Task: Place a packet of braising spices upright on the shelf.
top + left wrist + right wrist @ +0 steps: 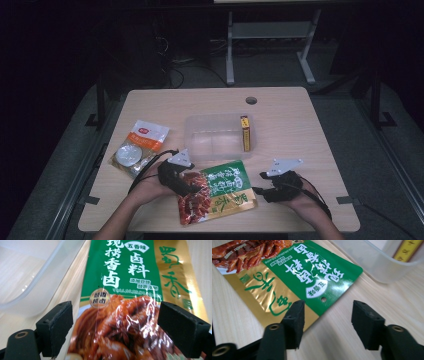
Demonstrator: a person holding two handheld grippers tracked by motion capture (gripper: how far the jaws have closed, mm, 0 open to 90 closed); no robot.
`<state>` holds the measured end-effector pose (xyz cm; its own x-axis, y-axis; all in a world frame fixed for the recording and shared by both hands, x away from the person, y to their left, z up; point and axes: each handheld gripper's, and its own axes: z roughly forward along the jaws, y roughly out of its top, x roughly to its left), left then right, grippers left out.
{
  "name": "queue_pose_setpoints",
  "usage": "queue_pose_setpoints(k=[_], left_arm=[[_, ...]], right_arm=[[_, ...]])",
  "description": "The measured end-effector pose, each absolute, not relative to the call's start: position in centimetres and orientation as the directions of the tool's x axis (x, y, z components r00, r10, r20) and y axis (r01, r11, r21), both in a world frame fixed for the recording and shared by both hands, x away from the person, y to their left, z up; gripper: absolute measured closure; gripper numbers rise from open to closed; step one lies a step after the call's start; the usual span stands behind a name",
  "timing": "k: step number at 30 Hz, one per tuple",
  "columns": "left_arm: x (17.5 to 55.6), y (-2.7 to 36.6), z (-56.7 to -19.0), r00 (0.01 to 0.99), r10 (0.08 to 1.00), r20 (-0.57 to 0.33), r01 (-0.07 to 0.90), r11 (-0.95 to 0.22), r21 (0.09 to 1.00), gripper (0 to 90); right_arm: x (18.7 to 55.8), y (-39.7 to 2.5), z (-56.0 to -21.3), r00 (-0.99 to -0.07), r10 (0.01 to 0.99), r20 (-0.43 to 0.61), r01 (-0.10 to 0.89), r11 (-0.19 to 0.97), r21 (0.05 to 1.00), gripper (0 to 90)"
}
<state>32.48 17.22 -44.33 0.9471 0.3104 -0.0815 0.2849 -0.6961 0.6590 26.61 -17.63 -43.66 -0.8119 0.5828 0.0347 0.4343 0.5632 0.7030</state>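
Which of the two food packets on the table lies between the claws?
The green and gold packet with the braised-meat picture lies between them. The orange and white packet lies off to the left, beyond the left claw.

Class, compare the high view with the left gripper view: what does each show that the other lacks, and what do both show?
High view alone: the orange-and-white pouch, the yellow box standing in the tub, and the right gripper. Left gripper view alone: the left gripper with jaws open either side of the packet, and its print up close. Both: the green-and-gold seasoning packet, the clear plastic tub and the wooden table.
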Motion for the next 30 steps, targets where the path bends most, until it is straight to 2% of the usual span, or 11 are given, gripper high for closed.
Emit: queue_pose_setpoints(k=[9, 15, 22, 30], left_arm=[[33.5, 15.4, -45.8, 0.951, 0.302, -0.075, 0.283, -0.743, 0.607, 12.4], [34.0, 15.4, -46.3, 0.948, 0.300, -0.101, 0.297, -0.732, 0.613, 10.8], [33.9, 15.4, -46.4, 0.953, 0.290, -0.086, 0.279, -0.738, 0.614, 10.9], [33.4, 15.1, -46.3, 0.959, 0.271, -0.078, 0.261, -0.747, 0.611, 16.3]], right_arm=[[25.7, -18.9, -43.8, -0.803, 0.596, 0.025, 0.426, 0.544, 0.723, 37.8], [26.1, -19.0, -44.1, -0.809, 0.588, 0.020, 0.423, 0.558, 0.714, 38.1], [26.3, -19.0, -44.1, -0.808, 0.588, 0.012, 0.419, 0.561, 0.714, 38.2], [26.3, -19.0, -44.2, -0.807, 0.591, 0.017, 0.428, 0.564, 0.707, 38.5]])
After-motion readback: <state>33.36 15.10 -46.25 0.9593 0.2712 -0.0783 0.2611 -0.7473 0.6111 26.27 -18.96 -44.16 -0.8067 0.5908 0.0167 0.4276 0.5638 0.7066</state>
